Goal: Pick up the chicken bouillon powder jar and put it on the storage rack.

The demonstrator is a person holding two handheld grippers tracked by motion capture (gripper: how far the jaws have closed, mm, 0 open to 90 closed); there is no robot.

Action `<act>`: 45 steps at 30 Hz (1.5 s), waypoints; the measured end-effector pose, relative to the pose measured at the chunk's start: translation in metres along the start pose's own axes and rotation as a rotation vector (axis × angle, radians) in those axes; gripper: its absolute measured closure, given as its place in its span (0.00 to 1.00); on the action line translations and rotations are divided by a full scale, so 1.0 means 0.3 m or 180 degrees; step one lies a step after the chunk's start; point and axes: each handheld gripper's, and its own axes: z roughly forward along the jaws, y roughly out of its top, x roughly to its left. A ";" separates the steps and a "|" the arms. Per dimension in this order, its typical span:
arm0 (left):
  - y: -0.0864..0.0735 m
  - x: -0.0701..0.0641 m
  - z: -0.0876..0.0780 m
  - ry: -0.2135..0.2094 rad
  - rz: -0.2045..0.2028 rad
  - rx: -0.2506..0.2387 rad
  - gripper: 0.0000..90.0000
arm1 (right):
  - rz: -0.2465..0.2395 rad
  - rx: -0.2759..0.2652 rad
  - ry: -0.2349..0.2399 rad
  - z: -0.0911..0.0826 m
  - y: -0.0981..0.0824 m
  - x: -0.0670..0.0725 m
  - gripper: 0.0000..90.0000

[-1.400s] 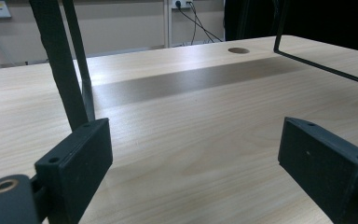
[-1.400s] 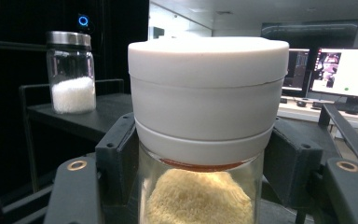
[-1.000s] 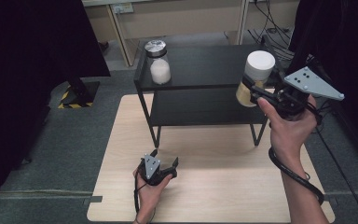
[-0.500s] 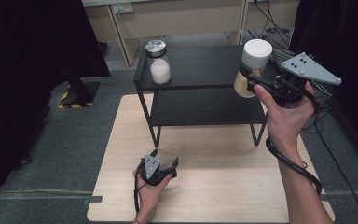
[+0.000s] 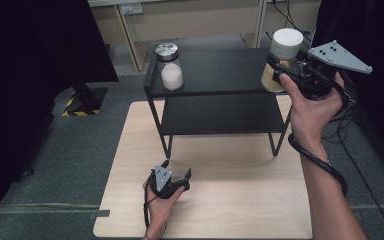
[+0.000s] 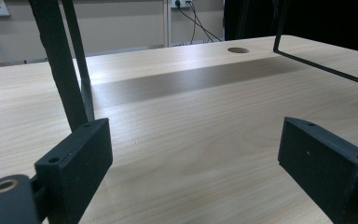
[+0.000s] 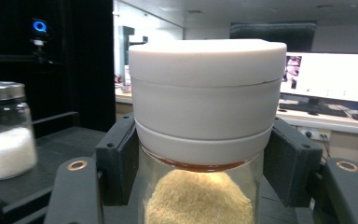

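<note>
Two grippers are in my hands, and I start with the nearer one. My left gripper [image 5: 172, 176] rests low on the near part of the wooden table [image 5: 230, 200], close to the front edge. In the left gripper view its two black jaws stand wide apart with only bare wood between them, so it holds nothing. Just ahead of it on that side rises a thin black leg of the rack [image 6: 58, 70].

Farther out, the black two-level rack [image 5: 220, 75] stands on the back half of the table, with its upper shelf and lower shelf both dark and flat. My right gripper [image 5: 280, 75] is up at the right end of the upper shelf, and its jaws are clamped on a jar with a white lid [image 5: 282, 57]. In the right gripper view the black pads press on the glass on both sides, just under the broad white cap, and yellow grainy powder [image 7: 198, 200] fills the lower part of the jar. From the high view I cannot tell whether the jar's base touches the shelf or hangs just above it.

At the far left corner of the same upper shelf stands a second jar with a metal lid [image 5: 169, 65], upright, partly filled with white powder, and well apart from the one I grip.
</note>
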 end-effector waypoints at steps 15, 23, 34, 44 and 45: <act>0.000 0.001 0.000 -0.0009 0.0004 0.0000 0.10 | 0.0062 0.0097 -0.0135 0.060 0.011 -0.026 0.39; 0.000 0.001 0.000 -0.0011 0.0026 0.0001 0.10 | 0.0059 0.0167 -0.0154 0.086 0.011 -0.026 0.39; 0.002 0.000 0.001 -0.0009 0.0040 0.0008 0.10 | 0.0122 0.0166 -0.0148 0.095 0.005 -0.037 0.39; 0.002 0.000 0.001 -0.0010 0.0038 0.0011 0.10 | 0.0126 0.0164 -0.0149 0.096 0.004 -0.037 0.39; 0.003 0.000 0.001 -0.0009 0.0039 0.0012 0.10 | 0.0129 0.0163 -0.0148 0.096 0.004 -0.037 0.39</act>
